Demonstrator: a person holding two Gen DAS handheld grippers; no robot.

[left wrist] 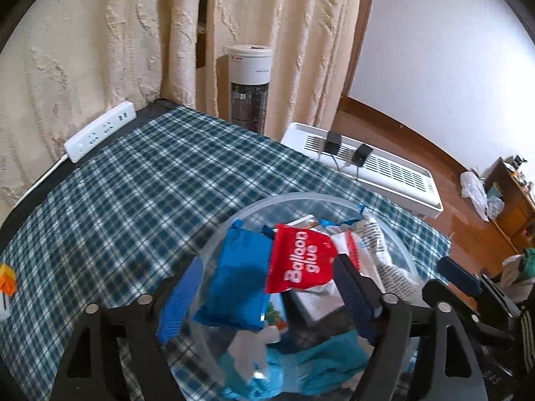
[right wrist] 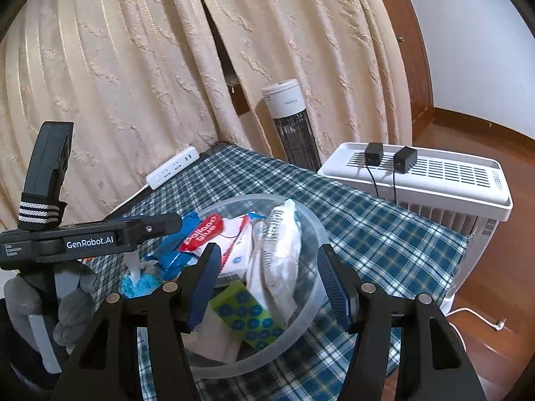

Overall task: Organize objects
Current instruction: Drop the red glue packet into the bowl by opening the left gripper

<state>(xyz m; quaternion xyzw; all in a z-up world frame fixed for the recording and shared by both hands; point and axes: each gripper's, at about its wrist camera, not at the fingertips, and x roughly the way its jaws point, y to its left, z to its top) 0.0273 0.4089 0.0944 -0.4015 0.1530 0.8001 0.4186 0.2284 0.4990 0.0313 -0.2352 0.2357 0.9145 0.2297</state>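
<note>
Bowl: a clear plastic bowl (right wrist: pixel 309 230) sits on the plaid-covered surface (left wrist: pixel 140 180), toward its near edge and closer to the right side than the left. It looks light and thin-walled, likely to flex and slide on the cloth if pushed at the rim.

Contents: a red "Balloon glue" packet (left wrist: pixel 301 260) lies on top, beside a blue pouch (left wrist: pixel 240 277); a white crinkled bag (right wrist: pixel 279 250), a green box with blue dots (right wrist: pixel 249 317) and a teal cloth (left wrist: pixel 321 357) fill the rest.

Handling: the packets appear to be light, slippery film, soft and easily creased; best pinched at a sealed edge or corner. The green box looks stiff and should take a firm squeeze across its narrow sides. The cloth is limp and will drag whatever lies on it.

Left gripper (left wrist: pixel 264 287): its fingers (left wrist: pixel 351 287) are spread apart over the bowl, astride the blue pouch and red packet, gripping nothing that I can see.

Right gripper (right wrist: pixel 267 280): fingers (right wrist: pixel 329 277) released and wide, over the bowl's near rim, holding nothing.

Risk: lifting one packet may spill its neighbours over the low rim.

Elsewhere: a white power strip (left wrist: pixel 100 130) lies along the far left edge of the surface.
</note>
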